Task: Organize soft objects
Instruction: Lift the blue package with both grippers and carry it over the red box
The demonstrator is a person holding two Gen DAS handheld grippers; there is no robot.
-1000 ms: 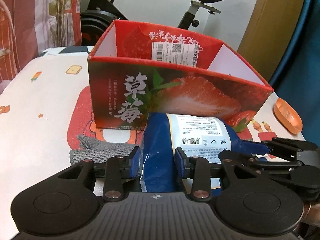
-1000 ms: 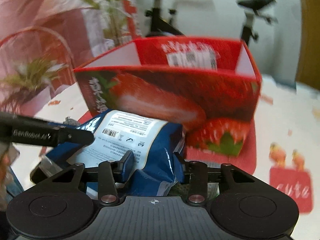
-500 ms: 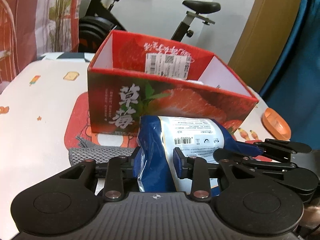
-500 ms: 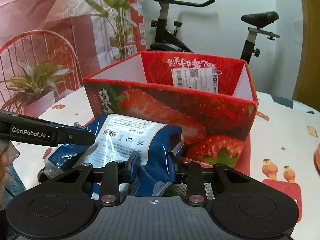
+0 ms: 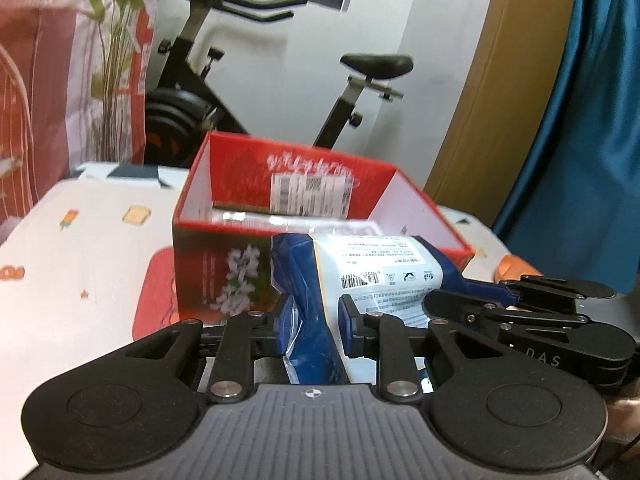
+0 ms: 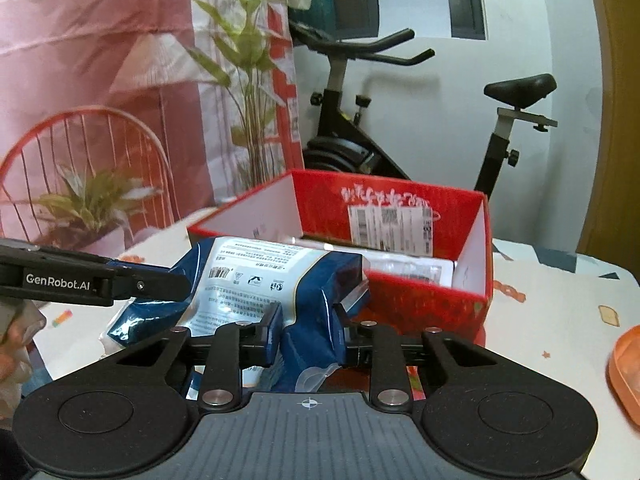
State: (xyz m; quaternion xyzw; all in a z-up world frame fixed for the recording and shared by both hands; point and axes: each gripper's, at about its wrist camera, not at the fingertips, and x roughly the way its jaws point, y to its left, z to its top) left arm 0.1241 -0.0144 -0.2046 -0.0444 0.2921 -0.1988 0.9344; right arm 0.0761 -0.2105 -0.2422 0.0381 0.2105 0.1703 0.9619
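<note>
Blue-and-white snack bag point(image 5: 360, 280) now higher, level with strawberry box point(image 5: 224, 276) rim, crumpled, pinched in both claws.

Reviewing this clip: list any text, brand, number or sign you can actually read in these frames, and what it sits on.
"GenRobot.AI": side of the left gripper, seen from the right wrist.
"DAS": body of the right gripper, seen from the left wrist.
Blue bag: barcode and fine print, too small to read.
Red box: white script and shipping label, too blurred to read.
</note>
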